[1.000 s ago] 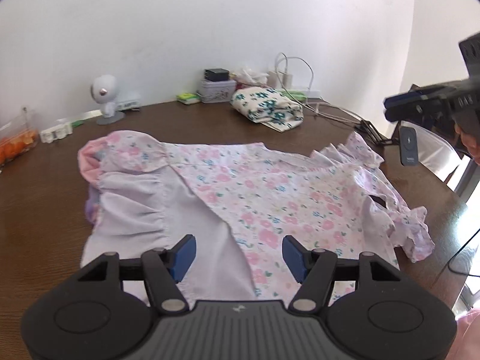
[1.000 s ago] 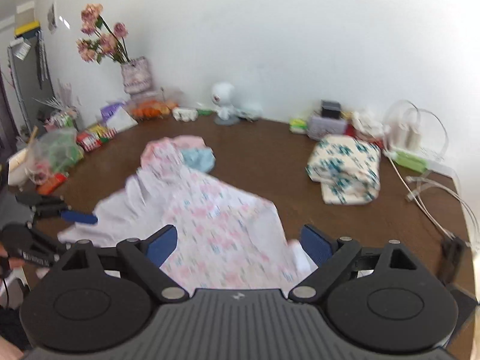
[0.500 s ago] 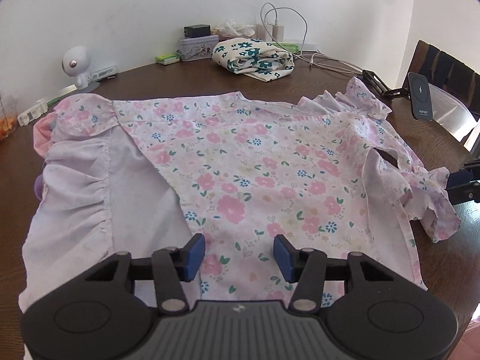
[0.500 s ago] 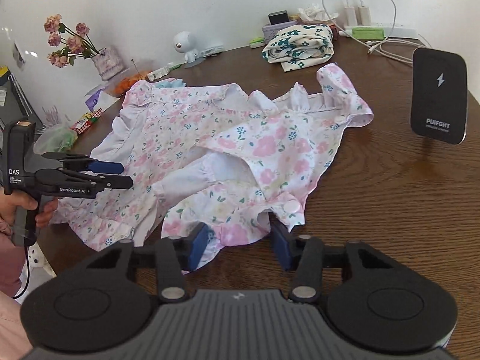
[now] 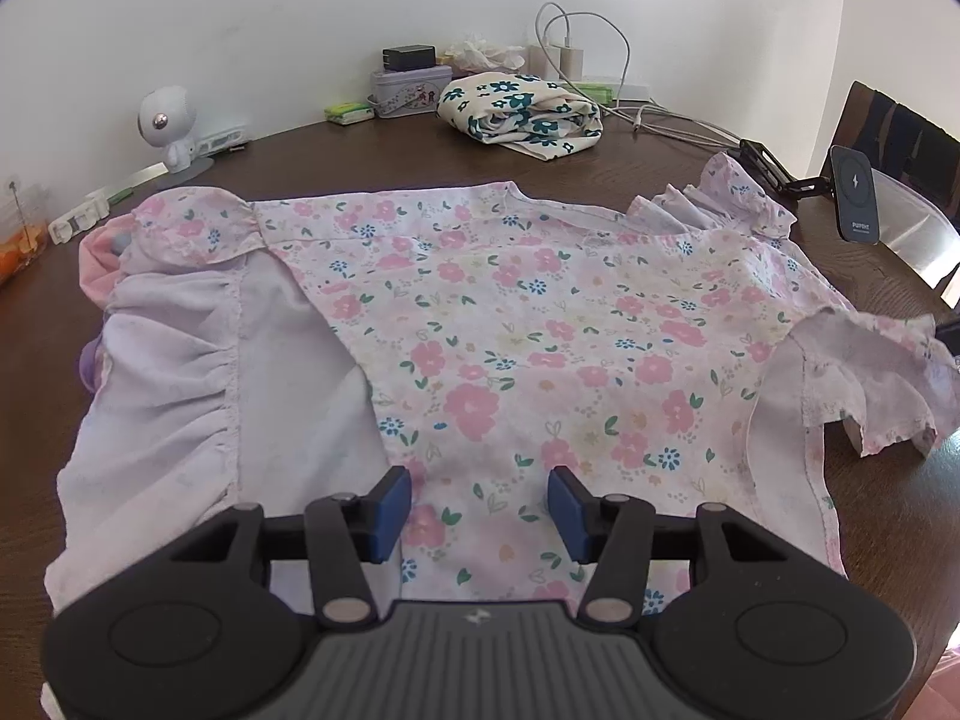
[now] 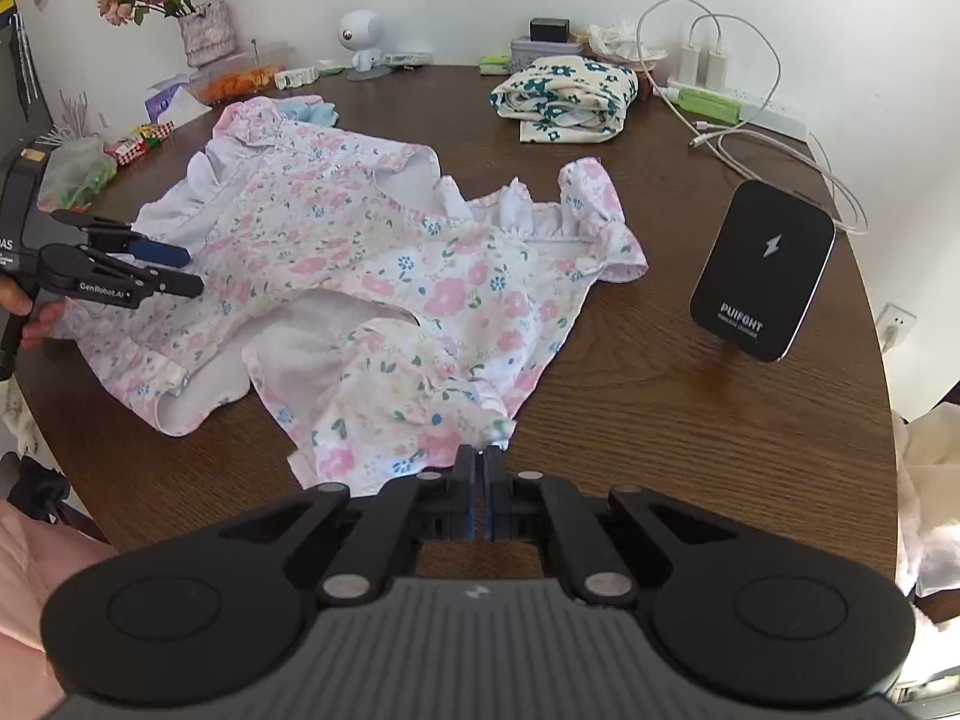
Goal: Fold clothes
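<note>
A thin, soft floral garment (image 5: 516, 324) with pink and blue flowers on white lies spread across the near half of the dark wood-grain counter (image 6: 690, 420), its ruffled sleeves and pale inside-out lining showing at the edges. The right tool (image 6: 480, 468) has its blue-padded fingers pressed together on a gathered frill at the garment's near right edge. The left tool (image 5: 477, 501) hovers low over the near hem with its fingers apart, nothing between them; in the right wrist view it sits at the garment's left side (image 6: 150, 267).

On the far side rests a cream folded cloth (image 6: 567, 96) printed with teal flowers. To the right a glossy black wireless charger (image 6: 762, 270) stands tilted, white cables (image 6: 774, 144) behind it. A clear tub (image 6: 246, 75) at far left holds orange pieces, beside a woven vase of dried roses (image 6: 204, 30).
</note>
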Motion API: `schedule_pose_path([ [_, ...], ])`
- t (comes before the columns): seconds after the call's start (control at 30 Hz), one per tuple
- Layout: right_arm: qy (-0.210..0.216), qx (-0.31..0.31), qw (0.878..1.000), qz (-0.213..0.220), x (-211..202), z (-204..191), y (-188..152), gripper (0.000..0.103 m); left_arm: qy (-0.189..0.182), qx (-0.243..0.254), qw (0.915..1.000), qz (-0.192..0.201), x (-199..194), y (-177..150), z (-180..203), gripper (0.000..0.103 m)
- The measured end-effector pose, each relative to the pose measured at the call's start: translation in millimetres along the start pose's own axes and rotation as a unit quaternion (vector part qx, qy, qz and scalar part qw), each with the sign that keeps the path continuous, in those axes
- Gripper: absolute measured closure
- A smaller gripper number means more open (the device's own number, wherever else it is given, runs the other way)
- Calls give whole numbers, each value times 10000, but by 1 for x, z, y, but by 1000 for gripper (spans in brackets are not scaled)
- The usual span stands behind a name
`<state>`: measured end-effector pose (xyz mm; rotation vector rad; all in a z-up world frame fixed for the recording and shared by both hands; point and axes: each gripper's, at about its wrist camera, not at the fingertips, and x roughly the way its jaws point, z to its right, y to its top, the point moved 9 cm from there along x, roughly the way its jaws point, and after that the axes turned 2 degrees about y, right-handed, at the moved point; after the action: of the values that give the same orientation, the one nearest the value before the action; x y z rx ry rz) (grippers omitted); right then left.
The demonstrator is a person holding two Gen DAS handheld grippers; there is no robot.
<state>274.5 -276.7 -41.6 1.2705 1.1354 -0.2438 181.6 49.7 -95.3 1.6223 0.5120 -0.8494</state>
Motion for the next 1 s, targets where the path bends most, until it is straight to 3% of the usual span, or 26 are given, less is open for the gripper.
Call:
schedule_pose_path([
  [0.07,192,308,9993,90,4,5,-7,93,13,-3,10000,8,0,0,-1,52],
  [0.17,460,936,9933,492,-5,11,-7,54,5,7,10000,-28,0,1,-2,52],
  [0.47,563,1695,9805,817,11,-4,-20,53,21,11,10000,-20,1,1,-1,49],
  [0.53,526,1700,9809,790,17,-6,-23,77,25,6,10000,-7,1,0,0,49],
  [0.57,492,1653,9821,752,20,-7,-25,95,25,0,10000,-4,1,0,0,49],
  [0.67,283,1534,9854,680,17,0,-27,99,24,-6,10000,4,1,0,-1,47],
  [0.77,194,1666,9831,734,9,12,-27,95,18,-58,10000,4,2,-1,-3,45],
  [0.83,203,1822,9785,943,-2,16,-26,82,10,-48,10000,8,1,-1,-3,45],
  [0.87,167,1792,9773,1116,-10,16,-24,63,10,-54,10000,-5,1,-1,-3,45],
  [0.9,158,1619,9781,1297,-19,10,-20,58,15,-55,10000,-33,0,0,-3,45],
  [1.0,119,920,9881,1229,-12,-18,-11,58,-103,128,9997,161,-11,14,11,46],
])
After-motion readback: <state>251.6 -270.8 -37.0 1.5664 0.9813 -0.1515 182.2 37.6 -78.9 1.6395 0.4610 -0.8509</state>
